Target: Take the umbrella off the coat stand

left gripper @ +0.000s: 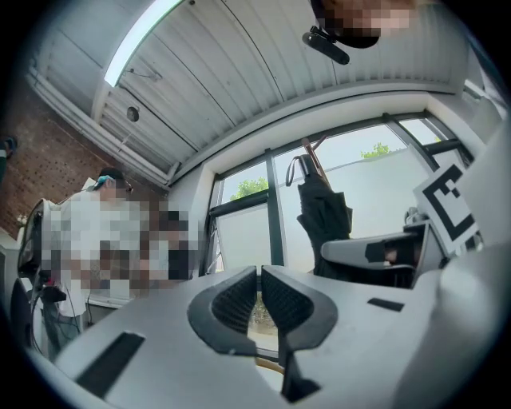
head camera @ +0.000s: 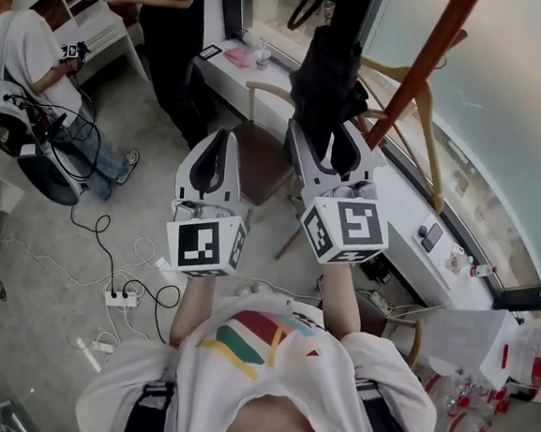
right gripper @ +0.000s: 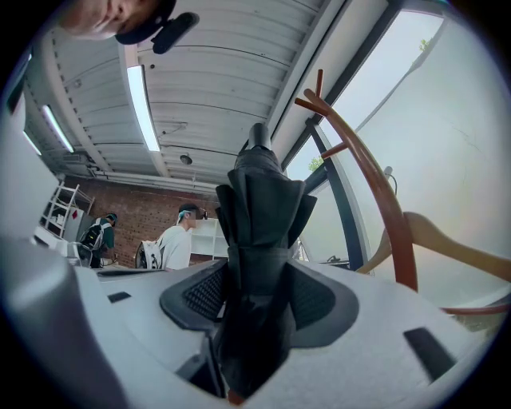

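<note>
- right gripper (right gripper: 259, 297): jaws clamped on the folded black umbrella (right gripper: 259, 232); both ribbed pads (right gripper: 204, 294) press against its bundled fabric
- the umbrella runs through the grip toward 12 o'clock in the right gripper view, with its lower end poking out at 6 o'clock
- left gripper (left gripper: 259, 302): pads (left gripper: 235, 305) nearly together, only a slit between them, nothing held
- head view: the left gripper (head camera: 218, 154) sits at 9 o'clock of the right gripper (head camera: 328, 151), apart from it and clear of the umbrella (head camera: 328, 79)
- coat stand (head camera: 425, 59): orange-brown pole at 2 o'clock of the umbrella, close beside it
- can't tell whether the umbrella's top end hangs on a branch
- two people stand at 10 o'clock, well away
</note>
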{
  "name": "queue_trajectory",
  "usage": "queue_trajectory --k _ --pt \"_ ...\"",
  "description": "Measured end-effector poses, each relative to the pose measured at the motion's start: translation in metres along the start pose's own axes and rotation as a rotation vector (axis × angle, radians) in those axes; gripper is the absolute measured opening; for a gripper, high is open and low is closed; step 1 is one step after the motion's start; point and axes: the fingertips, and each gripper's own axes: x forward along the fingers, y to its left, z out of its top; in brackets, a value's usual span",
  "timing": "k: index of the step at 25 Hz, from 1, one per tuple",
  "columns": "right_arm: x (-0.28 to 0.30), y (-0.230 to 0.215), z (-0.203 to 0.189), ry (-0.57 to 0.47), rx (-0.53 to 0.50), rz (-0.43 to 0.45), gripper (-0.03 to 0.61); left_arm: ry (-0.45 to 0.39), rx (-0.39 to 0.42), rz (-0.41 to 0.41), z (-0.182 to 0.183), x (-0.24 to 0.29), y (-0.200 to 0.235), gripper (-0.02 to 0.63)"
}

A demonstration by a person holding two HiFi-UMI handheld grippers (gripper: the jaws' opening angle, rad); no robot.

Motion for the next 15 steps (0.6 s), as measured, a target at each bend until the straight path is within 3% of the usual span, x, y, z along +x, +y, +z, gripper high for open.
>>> queue_trajectory --k 6,15 --pt "-0.003 0.007 -0.014 0.027 0.083 0.017 0.218 0.037 0.011 0.028 0.008 -0.001 0.006 0.015" --pt "-0.023 0.041 -0.051 0.096 0.092 0.067 0.218 0.022 0.019 0.032 -0.002 -0.024 0.008 0.015"
